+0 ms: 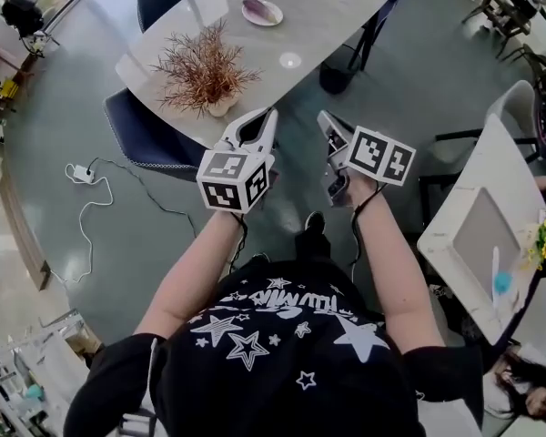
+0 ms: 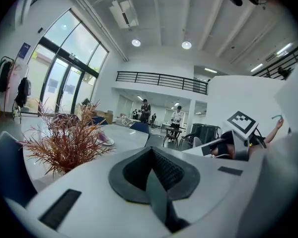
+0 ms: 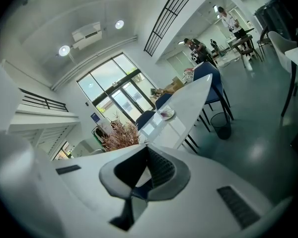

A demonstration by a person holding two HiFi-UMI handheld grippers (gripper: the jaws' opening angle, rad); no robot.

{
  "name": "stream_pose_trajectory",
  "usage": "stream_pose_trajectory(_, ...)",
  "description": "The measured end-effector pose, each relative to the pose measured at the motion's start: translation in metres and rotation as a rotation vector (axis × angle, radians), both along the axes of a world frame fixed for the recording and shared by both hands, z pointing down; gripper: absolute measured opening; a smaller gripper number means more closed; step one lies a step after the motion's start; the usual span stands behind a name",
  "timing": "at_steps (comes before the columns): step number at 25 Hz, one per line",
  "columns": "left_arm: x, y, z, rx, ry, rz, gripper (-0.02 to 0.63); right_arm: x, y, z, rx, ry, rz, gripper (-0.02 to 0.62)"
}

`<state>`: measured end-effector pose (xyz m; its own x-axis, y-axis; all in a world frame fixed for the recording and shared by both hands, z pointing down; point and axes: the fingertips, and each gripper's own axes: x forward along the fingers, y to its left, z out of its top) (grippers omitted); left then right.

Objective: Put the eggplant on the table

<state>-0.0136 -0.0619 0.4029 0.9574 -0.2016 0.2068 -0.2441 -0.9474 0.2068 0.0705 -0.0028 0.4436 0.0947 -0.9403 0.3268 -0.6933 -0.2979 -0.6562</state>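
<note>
The eggplant (image 1: pixel 257 9) is a purple piece lying on a small white plate (image 1: pixel 271 18) near the far end of the pale oval table (image 1: pixel 318 16). The plate (image 2: pixel 102 141) shows small behind the plant in the left gripper view, and the plate (image 3: pixel 166 114) also appears far off in the right gripper view. My left gripper (image 1: pixel 267 116) and right gripper (image 1: pixel 325 118) hover side by side off the table's near edge, well short of the plate. Both are shut with nothing in them; the left gripper (image 2: pixel 150 153) and right gripper (image 3: pixel 145 152) show their jaws meeting.
A dried reddish plant in a vase (image 1: pixel 203 69) stands on the table's near end. Dark blue chairs (image 1: pixel 146 135) ring the table, and a black bin (image 1: pixel 334 76) sits beside it. A white cable (image 1: pixel 89 194) lies on the floor. Another white table (image 1: pixel 478 235) is at right.
</note>
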Motion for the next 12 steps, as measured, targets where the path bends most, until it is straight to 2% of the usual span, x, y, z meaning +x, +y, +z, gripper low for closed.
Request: stream_pose_trajectory(12, -0.068, 0.014, -0.003, -0.005, 0.032, 0.032, 0.008, -0.076, 0.019, 0.0, -0.017, 0.022, 0.028, 0.007)
